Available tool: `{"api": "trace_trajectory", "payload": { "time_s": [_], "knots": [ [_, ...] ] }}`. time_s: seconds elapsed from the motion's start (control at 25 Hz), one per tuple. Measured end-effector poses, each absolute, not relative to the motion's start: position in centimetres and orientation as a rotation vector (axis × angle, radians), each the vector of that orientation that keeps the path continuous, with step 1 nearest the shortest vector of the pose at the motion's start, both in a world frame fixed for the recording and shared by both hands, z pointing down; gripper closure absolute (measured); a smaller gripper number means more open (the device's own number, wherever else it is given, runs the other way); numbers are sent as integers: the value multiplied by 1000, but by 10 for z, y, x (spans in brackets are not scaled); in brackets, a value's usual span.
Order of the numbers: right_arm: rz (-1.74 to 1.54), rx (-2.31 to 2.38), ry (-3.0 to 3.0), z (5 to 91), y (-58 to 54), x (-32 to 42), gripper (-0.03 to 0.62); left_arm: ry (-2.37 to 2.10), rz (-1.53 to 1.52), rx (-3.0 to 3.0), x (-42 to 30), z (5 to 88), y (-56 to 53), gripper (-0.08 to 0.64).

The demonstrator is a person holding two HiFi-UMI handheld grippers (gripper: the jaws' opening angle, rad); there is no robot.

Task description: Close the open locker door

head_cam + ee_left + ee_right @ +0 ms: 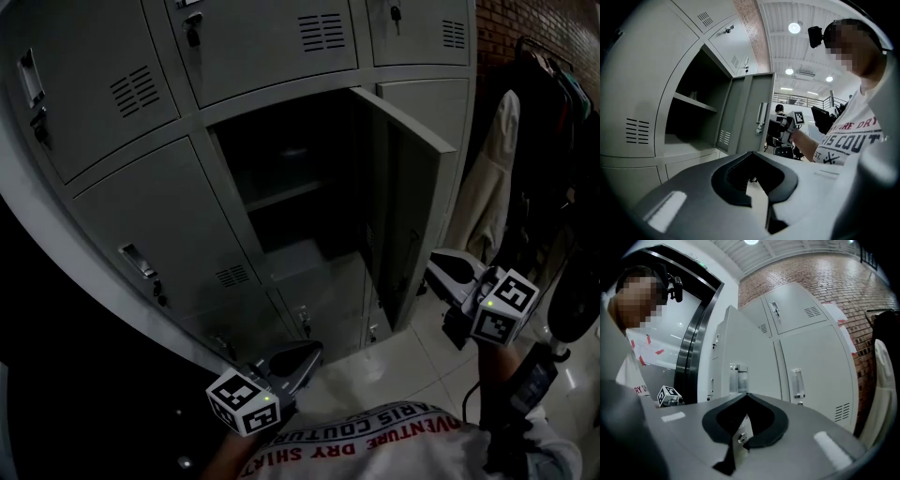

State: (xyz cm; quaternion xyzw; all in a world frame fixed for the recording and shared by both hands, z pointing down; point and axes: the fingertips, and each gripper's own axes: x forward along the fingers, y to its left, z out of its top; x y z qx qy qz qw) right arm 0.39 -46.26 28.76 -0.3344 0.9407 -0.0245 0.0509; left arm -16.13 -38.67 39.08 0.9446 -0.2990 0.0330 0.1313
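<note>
a: log entry. where is the locker door, and how does it look?

b: i see the locker door (411, 178) in the middle row of the lockers (141, 216). it is hinged on its right side and swung well out toward me, about square to the cabinet face. it is plain grey sheet metal with a folded rim along the top edge. the left gripper view shows its inner face, with a block of vent slots (724, 137) low down. the right gripper view shows the pale outer face with a handle (738, 377).

a: and behind it?

b: the compartment (309, 122) is dark inside, with one shelf (286, 195) across it.

a: tongs?

b: the left gripper (307, 353) is low, in front of the bottom row and well apart from the door. its jaws are pressed together with nothing between them. the right gripper (441, 263) sits near the door's outer face, low and to its right. i cannot tell whether it touches. its jaws also meet at the tip and hold nothing.

a: surroundings?

b: pale tiled floor (403, 370) below, and a light coat (487, 202) hanging to the right of the door.
</note>
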Motion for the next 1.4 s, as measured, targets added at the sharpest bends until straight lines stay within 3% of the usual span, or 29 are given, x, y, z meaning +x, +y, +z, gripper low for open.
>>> {"api": "trace_trajectory", "payload": {
  "time_s": [0.36,0.88,1.4],
  "knots": [
    [-128,-786,2949,301,-463,-77,597,-882,87,2716,-180,399,-400,557],
    [82,-665,3138,315,-529,-208,597,-1040,18,2631,-242,408,-401,557],
    [16,-787,3102,319,-604,-246,595,-1184,-18,2539,-287,413,-409,557]
  ]
}}
